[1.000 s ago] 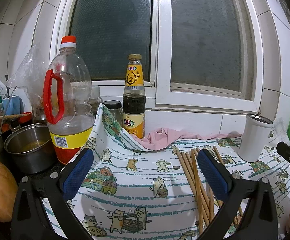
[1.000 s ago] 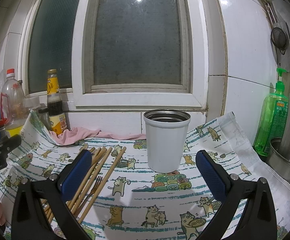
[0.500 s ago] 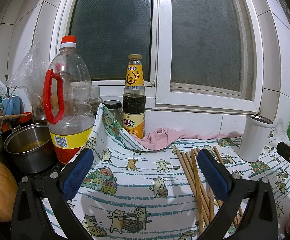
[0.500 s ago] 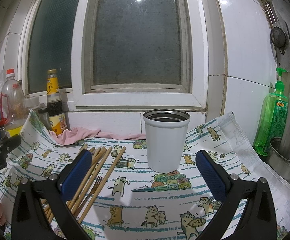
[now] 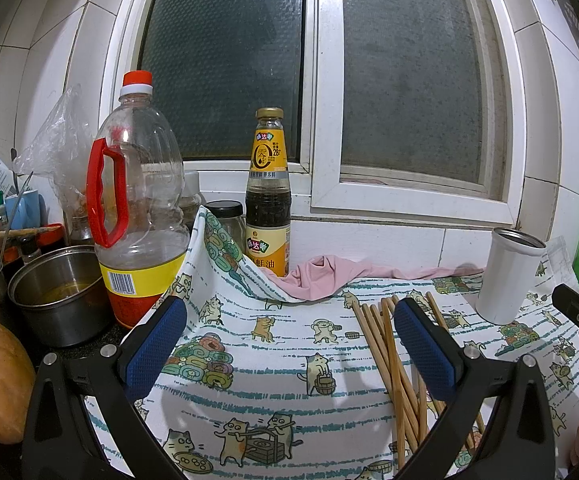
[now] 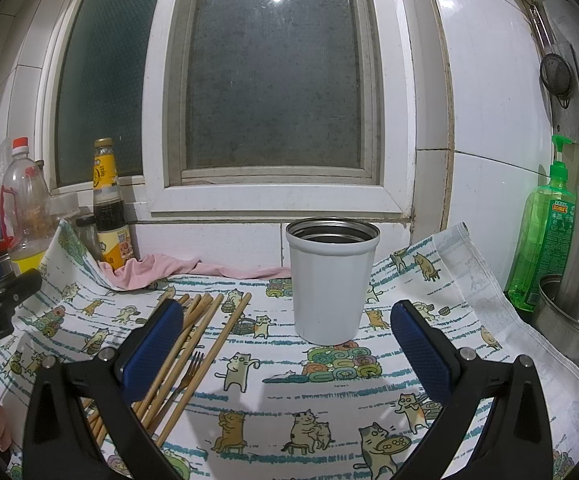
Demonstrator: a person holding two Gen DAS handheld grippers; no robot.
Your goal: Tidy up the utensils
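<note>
1 cup [image 6: 331, 280], 1 fork [image 6: 193, 365], 2 bottles [image 5: 267, 196]

My right gripper [image 6: 285, 344] hangs with jaws wide apart above the cat-print cloth [image 6: 369, 412], holding nothing. A white cup [image 6: 331, 284] stands upright ahead of me. Wooden chopsticks [image 6: 205, 336] and a fork [image 6: 187, 372] lie beside my left finger.
</note>
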